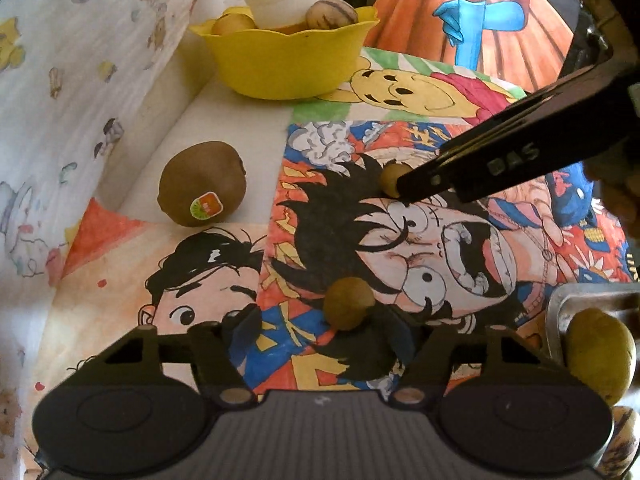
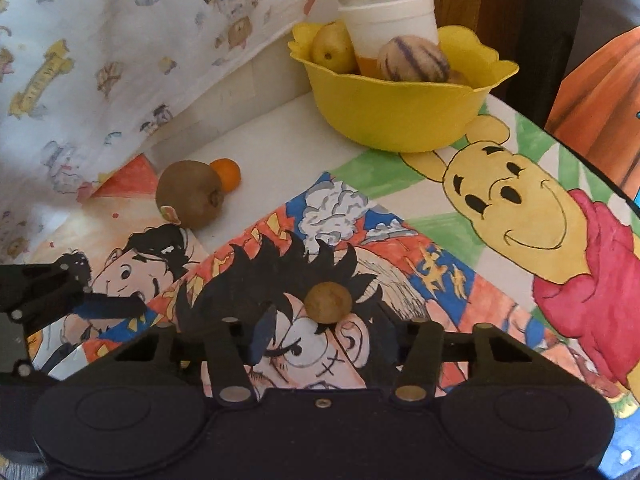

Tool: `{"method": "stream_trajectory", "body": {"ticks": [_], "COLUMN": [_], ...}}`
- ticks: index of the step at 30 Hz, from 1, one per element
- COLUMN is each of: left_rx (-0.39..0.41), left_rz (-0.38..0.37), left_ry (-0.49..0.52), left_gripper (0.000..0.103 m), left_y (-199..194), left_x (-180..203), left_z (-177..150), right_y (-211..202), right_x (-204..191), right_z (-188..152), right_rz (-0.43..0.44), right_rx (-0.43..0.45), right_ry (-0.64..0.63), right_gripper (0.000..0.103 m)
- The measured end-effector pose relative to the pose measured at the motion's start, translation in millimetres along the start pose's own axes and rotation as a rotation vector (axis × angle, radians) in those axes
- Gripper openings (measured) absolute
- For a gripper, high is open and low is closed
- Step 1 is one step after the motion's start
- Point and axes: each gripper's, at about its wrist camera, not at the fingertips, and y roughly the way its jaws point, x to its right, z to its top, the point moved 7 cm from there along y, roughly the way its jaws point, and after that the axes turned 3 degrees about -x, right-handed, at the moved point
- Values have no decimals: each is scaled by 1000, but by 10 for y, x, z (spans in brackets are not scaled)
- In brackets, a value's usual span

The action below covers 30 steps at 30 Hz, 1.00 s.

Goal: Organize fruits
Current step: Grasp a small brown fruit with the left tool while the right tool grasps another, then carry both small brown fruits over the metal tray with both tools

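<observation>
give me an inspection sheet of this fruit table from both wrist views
surface: table covered with cartoon drawings
job's things: yellow bowl holding a striped fruit and a yellow fruit; kiwi; small orange fruit behind it; first brown fruit; second brown fruit
clutter: white jar in the bowl; metal tray with a greenish fruit
grippers: left gripper open around the first brown fruit; right gripper open around the second
cables: nothing seen
surroundings: printed cloth
</observation>
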Motion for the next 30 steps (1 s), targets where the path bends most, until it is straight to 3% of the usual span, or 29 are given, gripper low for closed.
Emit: {"method": "stream_trajectory", "body": {"ticks": [9,11,16,23,30], "left_rx": [9,11,13,10,-9], "left_rz": [-28,-44,-64,-71,-89], "left_ry": [-24,-22,-11,-28,-90], "left_gripper": [51,41,30,29,29], "left_y": [39,39,41,44,-2], "left_x": [-10,1,36,19,-16], "left_z": [91,94,100,106,89], "right_y": [171,181,187,113,-219], "right_x": [37,26,21,40,48], "right_z": [9,3,-4,-56,-190], "right_rz": [-21,-17,-17,-1,12], "right_rx": [-27,-26,-18,-18,18], "right_ry": [33,34,41,88,141], "right_gripper": [36,32,32,31,31]}}
